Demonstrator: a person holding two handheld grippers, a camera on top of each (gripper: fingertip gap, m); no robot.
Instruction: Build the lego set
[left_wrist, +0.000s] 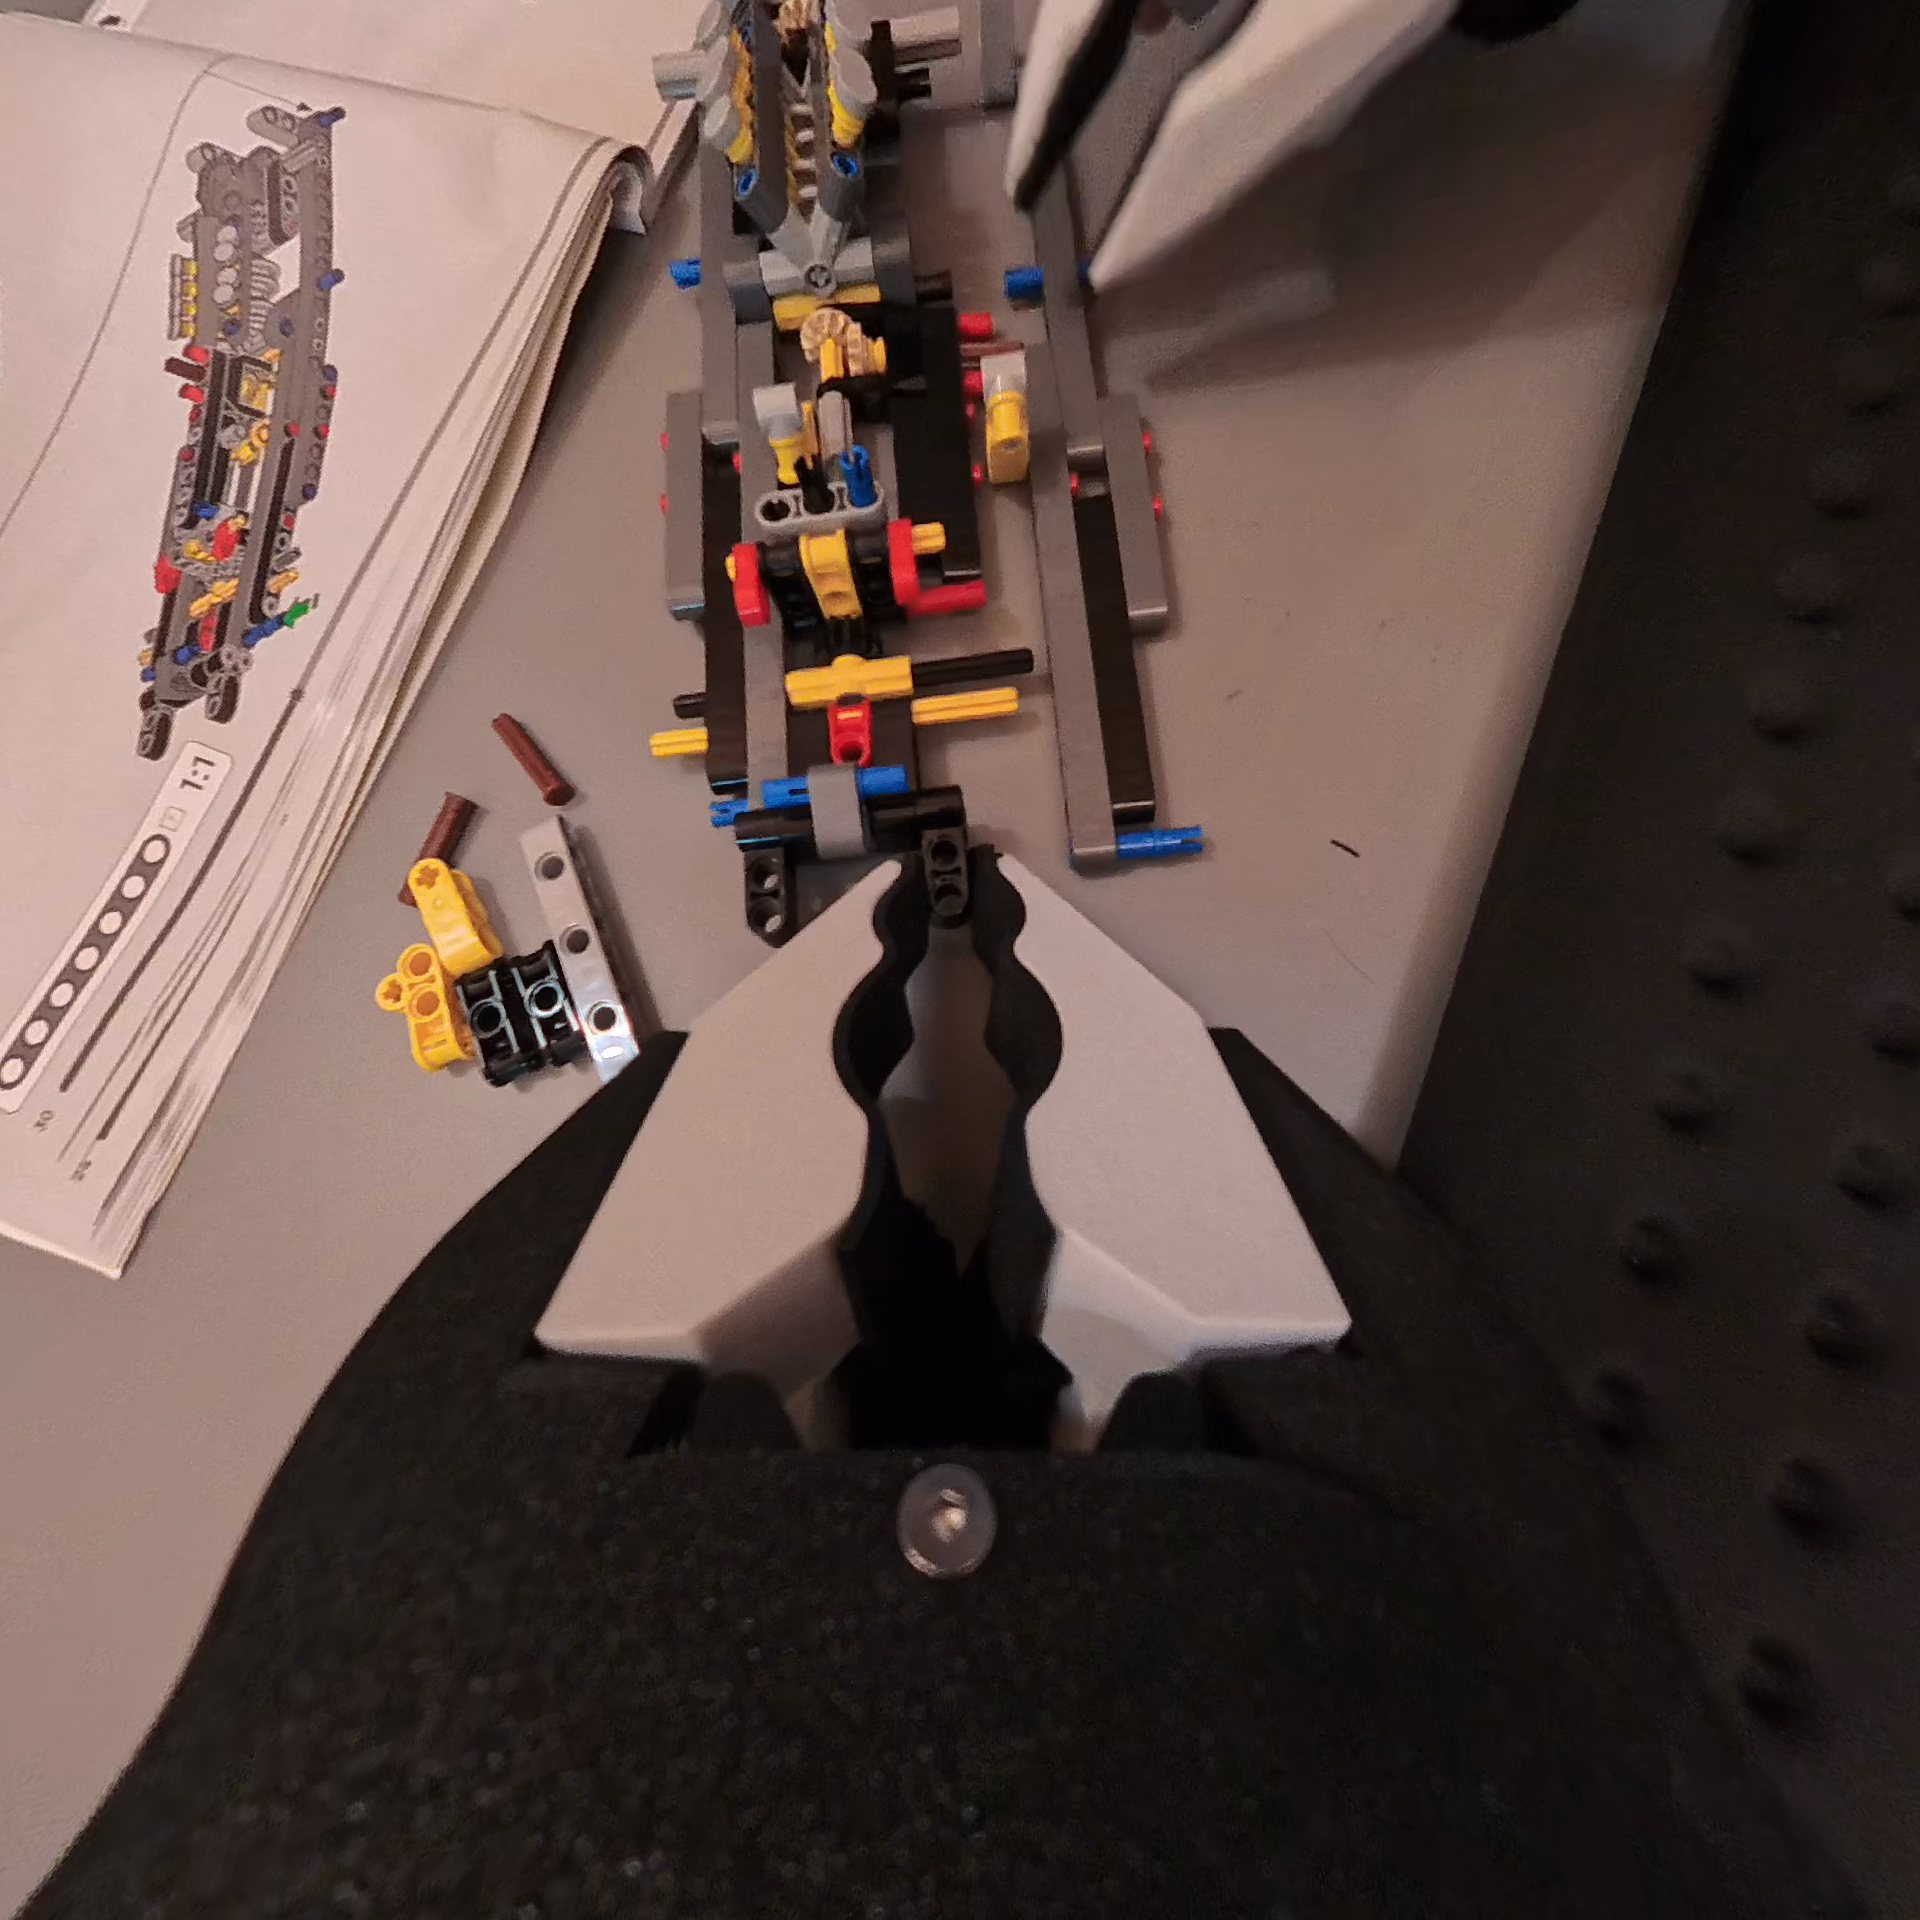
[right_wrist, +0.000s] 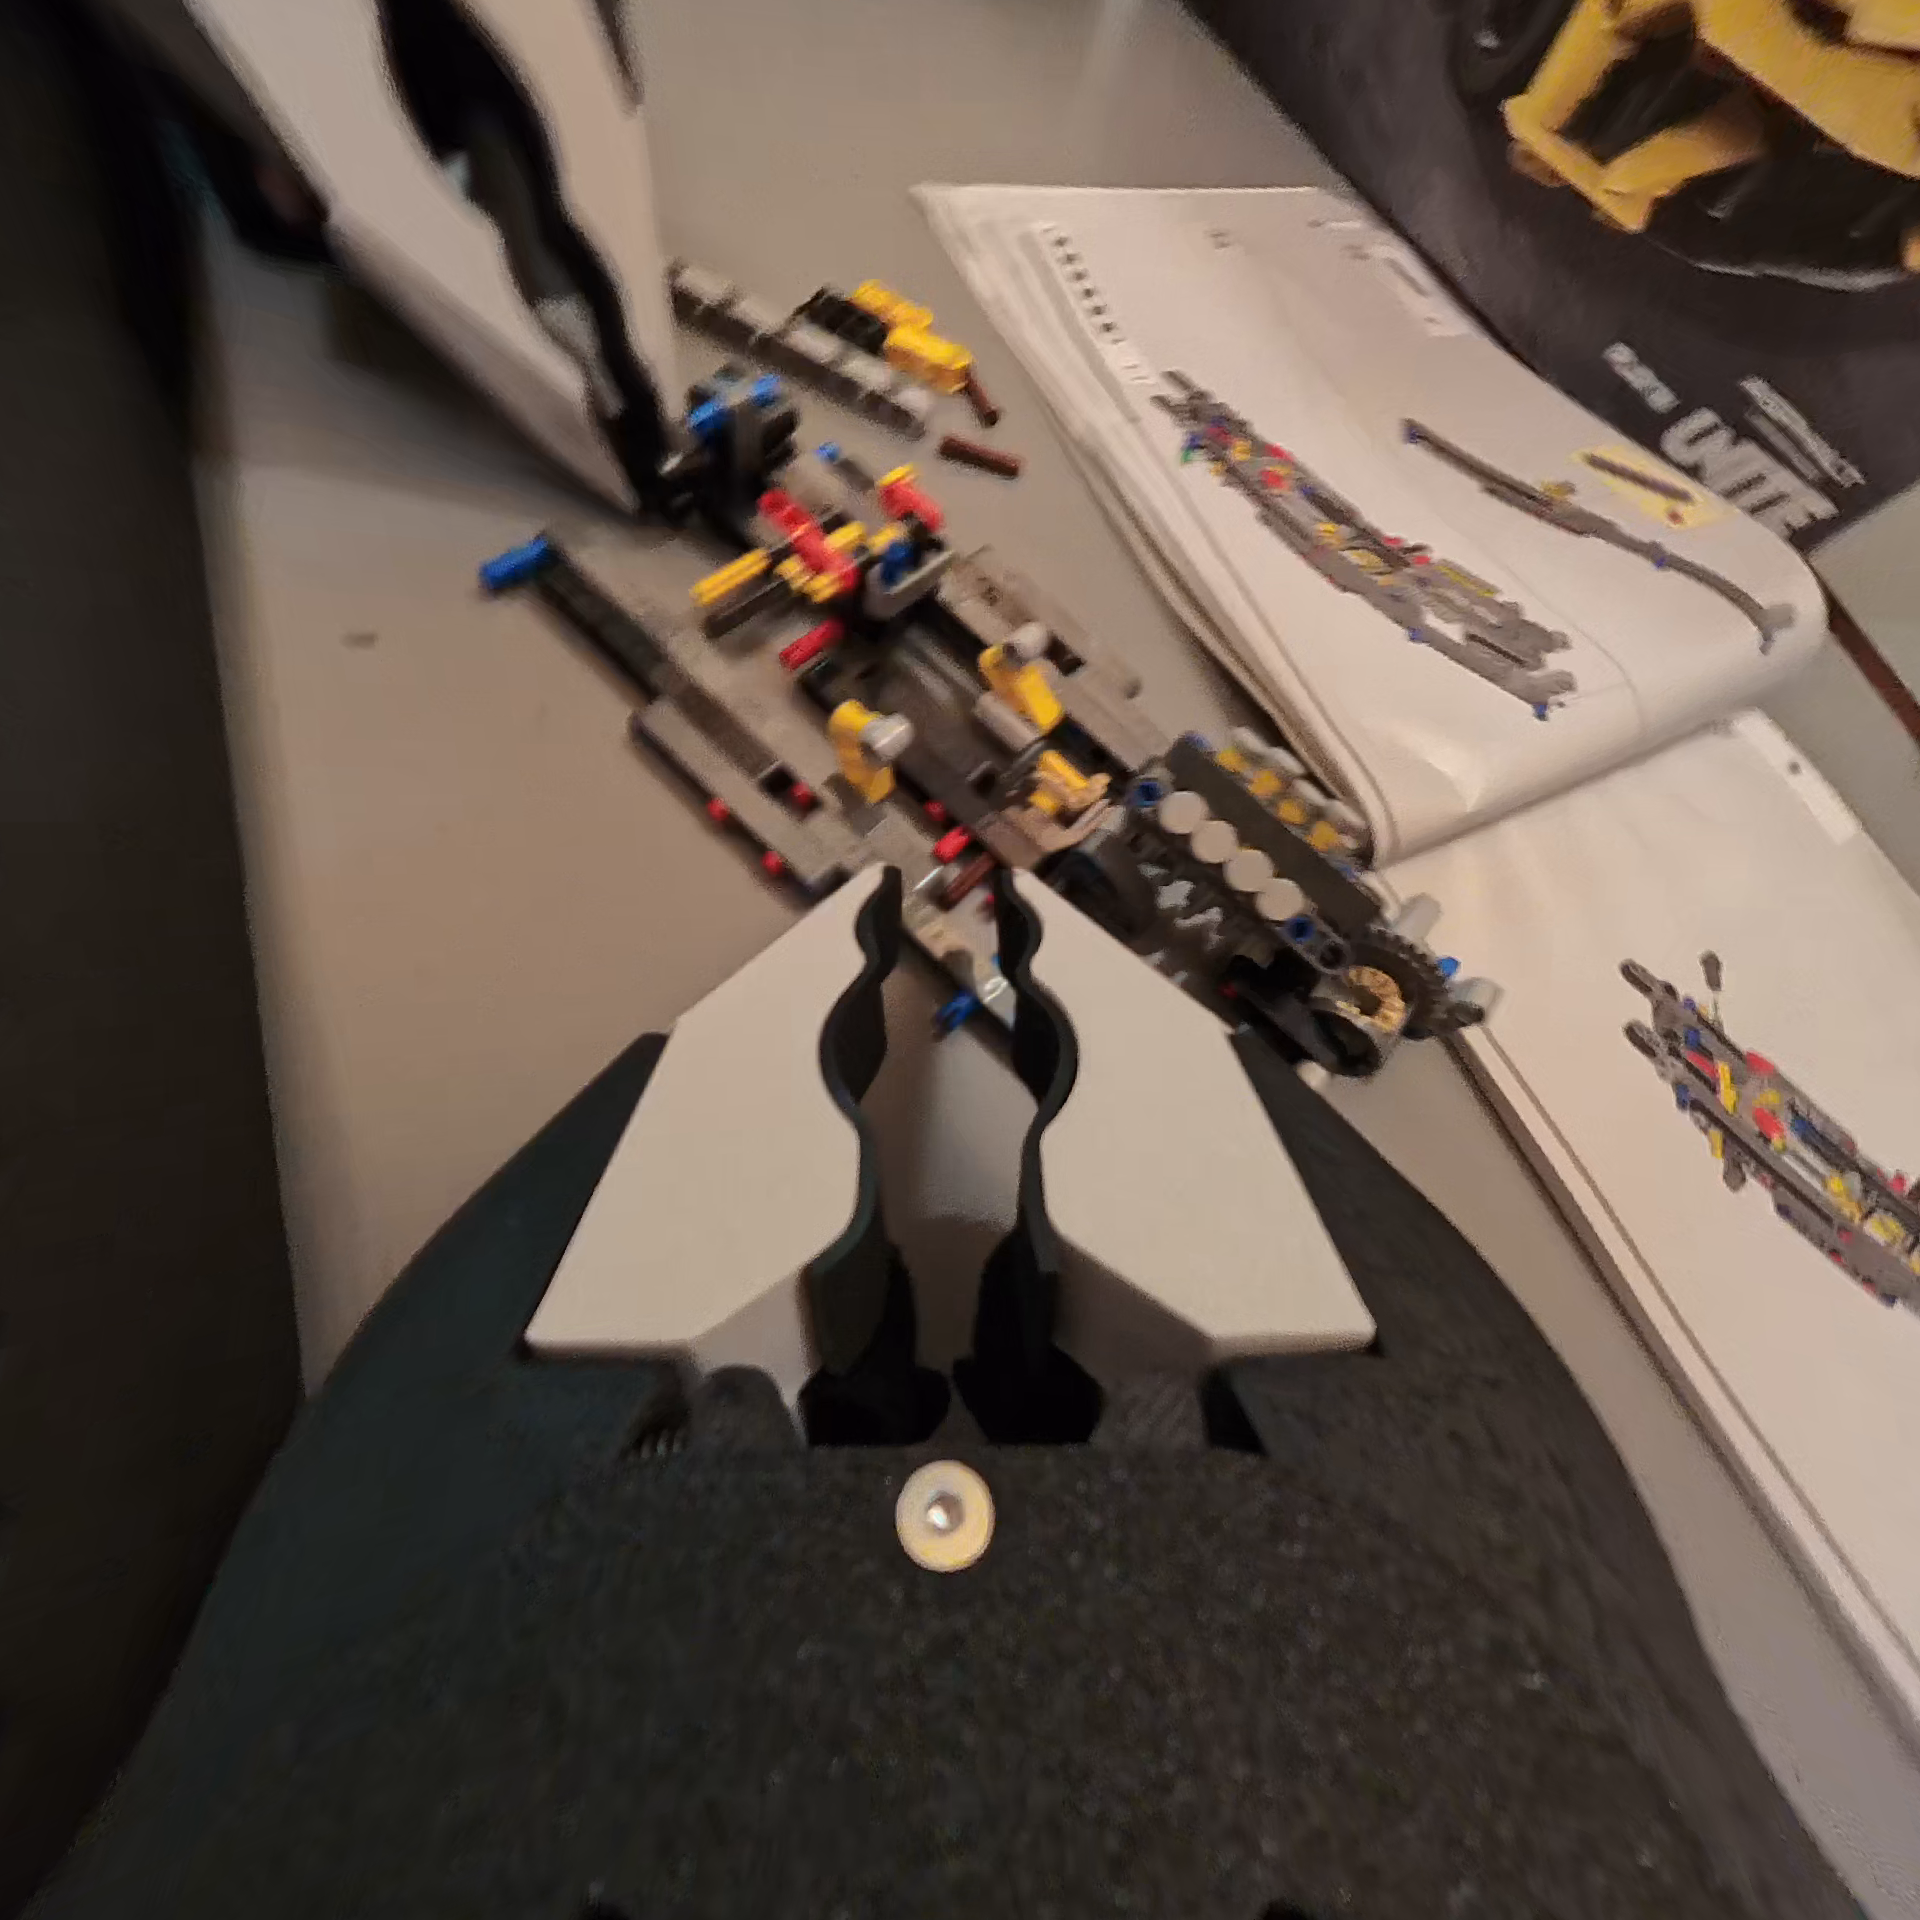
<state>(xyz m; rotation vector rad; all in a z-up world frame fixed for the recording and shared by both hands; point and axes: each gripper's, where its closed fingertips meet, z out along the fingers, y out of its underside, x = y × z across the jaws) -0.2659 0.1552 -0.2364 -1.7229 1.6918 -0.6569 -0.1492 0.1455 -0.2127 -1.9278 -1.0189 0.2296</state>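
The long lego chassis (left_wrist: 831, 582) of grey and black beams with yellow, red and blue parts lies on the grey table; it also shows in the right wrist view (right_wrist: 935, 707). My left gripper (left_wrist: 943, 878) is shut on a black connector (left_wrist: 943, 883) at the chassis's near end. A separate grey and black side beam (left_wrist: 1101, 644) lies to the right of the chassis. My right gripper (right_wrist: 943, 894) is closed around that beam's far end (right_wrist: 940, 935); the view is blurred. The right gripper also shows in the left wrist view (left_wrist: 1070, 239).
Loose parts lie left of the chassis: two brown pins (left_wrist: 532, 758), yellow connectors (left_wrist: 431, 966), black connectors (left_wrist: 520, 1013) and a light grey beam (left_wrist: 577, 935). An open instruction booklet (left_wrist: 208, 520) lies farther left. The set's box (right_wrist: 1662, 208) is behind it. The table edge (left_wrist: 1455, 935) runs right. My hands' fingertips stand some 12 cm from each other.
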